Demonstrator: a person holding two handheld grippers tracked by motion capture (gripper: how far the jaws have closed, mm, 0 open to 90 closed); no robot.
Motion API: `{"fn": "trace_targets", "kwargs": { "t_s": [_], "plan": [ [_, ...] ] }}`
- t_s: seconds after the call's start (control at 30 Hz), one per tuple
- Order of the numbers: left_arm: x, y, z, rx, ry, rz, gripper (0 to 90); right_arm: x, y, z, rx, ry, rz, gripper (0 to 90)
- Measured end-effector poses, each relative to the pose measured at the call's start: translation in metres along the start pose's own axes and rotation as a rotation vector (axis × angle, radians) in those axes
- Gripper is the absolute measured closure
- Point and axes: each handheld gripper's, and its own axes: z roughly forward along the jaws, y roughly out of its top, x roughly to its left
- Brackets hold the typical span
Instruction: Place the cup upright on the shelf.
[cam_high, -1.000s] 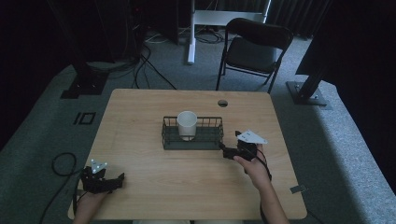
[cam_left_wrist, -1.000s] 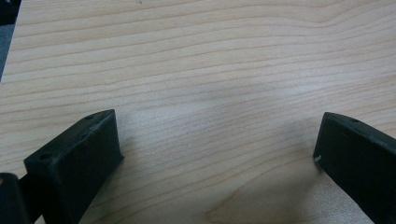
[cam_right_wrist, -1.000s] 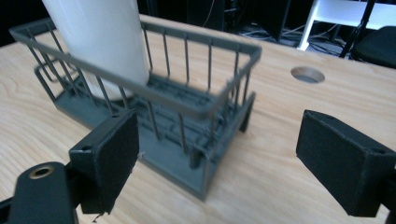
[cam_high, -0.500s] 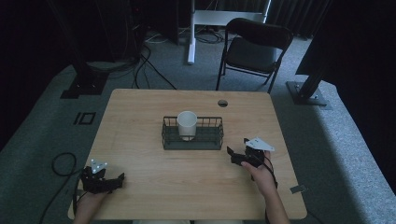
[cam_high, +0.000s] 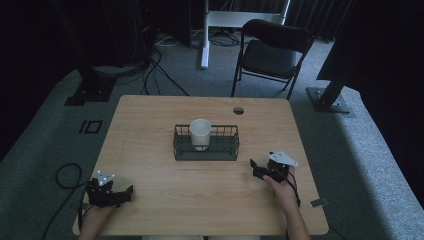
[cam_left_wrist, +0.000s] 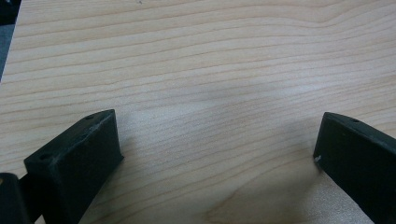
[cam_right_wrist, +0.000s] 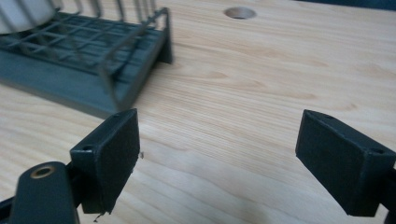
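right gripper (cam_high: 260, 169) spread, empty, lower right beside wire basket (cam_high: 206, 150) | left gripper (cam_high: 120, 194) spread, lower left | risk: a jaw catching the basket rim, toppling white cup (cam_high: 200, 133)

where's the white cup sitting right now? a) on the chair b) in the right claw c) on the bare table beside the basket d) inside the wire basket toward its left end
d: in the high view the white cup stands inside the wire basket, toward its left end, while the right claw is open, empty and apart from the basket.
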Motion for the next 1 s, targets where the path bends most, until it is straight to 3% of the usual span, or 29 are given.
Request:
{"fn": "trace_targets", "kwargs": {
  "t_s": [0.13, 0.4, 0.67, 0.73, 0.83, 1.0],
  "plan": [
    [0.0, 0.0, 0.0, 0.0, 0.0, 0.0, 0.7, -0.005, -0.004, -0.001, 0.023, -0.055, 0.013, 13.4],
    [0.0, 0.0, 0.0, -0.001, 0.0, 0.0, 0.7, -0.013, -0.01, -0.002, 0.072, -0.109, 0.028, 13.4],
    [0.0, 0.0, 0.0, 0.0, 0.0, 0.0, 0.7, -0.023, -0.013, -0.003, 0.164, -0.185, 0.085, 12.9],
    [0.0, 0.0, 0.0, 0.0, 0.0, 0.0, 0.7, -0.024, -0.013, -0.003, 0.194, -0.216, 0.076, 13.0],
    [0.0, 0.0, 0.0, 0.0, 0.0, 0.0, 0.8, -0.026, -0.014, -0.002, 0.236, -0.227, 0.088, 12.7],
    [0.0, 0.0, 0.0, 0.0, -0.001, 0.0, 0.8, -0.03, -0.015, -0.002, 0.256, -0.223, 0.138, 11.6]
  ]
}}
